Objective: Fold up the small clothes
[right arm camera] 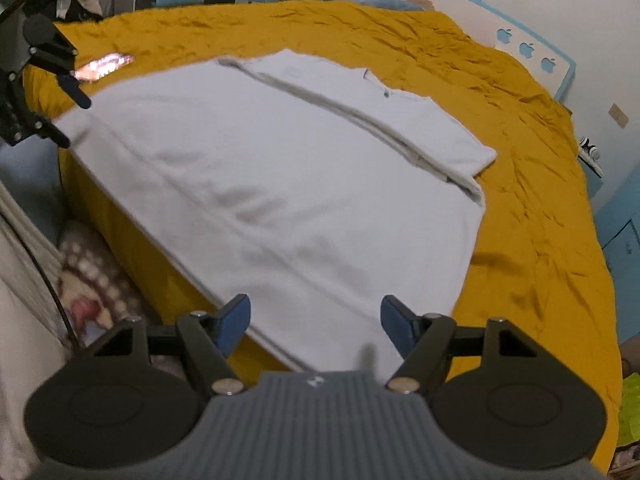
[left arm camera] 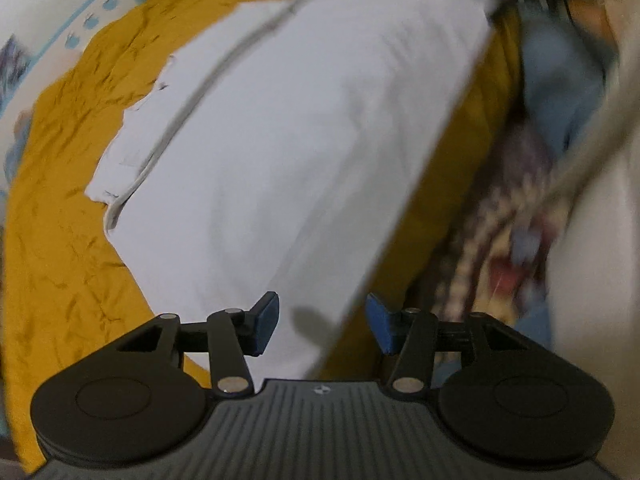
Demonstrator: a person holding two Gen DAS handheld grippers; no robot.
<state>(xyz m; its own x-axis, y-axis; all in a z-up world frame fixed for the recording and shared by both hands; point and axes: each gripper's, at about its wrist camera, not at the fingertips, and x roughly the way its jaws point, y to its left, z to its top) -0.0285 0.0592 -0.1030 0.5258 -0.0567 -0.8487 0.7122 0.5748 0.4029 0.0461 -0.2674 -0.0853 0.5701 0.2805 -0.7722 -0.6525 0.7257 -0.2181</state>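
Note:
A white T-shirt [left arm camera: 300, 140] [right arm camera: 280, 180] lies flat on a mustard-yellow bed cover [left arm camera: 72, 200] [right arm camera: 520, 200], with one side and its sleeve [right arm camera: 440, 136] folded over along a long crease. My left gripper [left arm camera: 320, 320] hangs open above the shirt's near corner at the bed edge, with nothing between its blue pads. My right gripper [right arm camera: 316, 320] stands open, wider still, over the shirt's near hem, also empty. The left gripper [right arm camera: 68, 114] also shows at the far left of the right wrist view, by the shirt's other corner.
The bed drops off along the shirt's edge to a floor with a patterned rug [right arm camera: 88, 280] [left arm camera: 500, 240]. A small shiny pink object [right arm camera: 104, 65] lies on the cover near the left gripper. A headboard with blue apple shapes [right arm camera: 528, 48] and a blue cabinet [right arm camera: 624, 240] border the bed.

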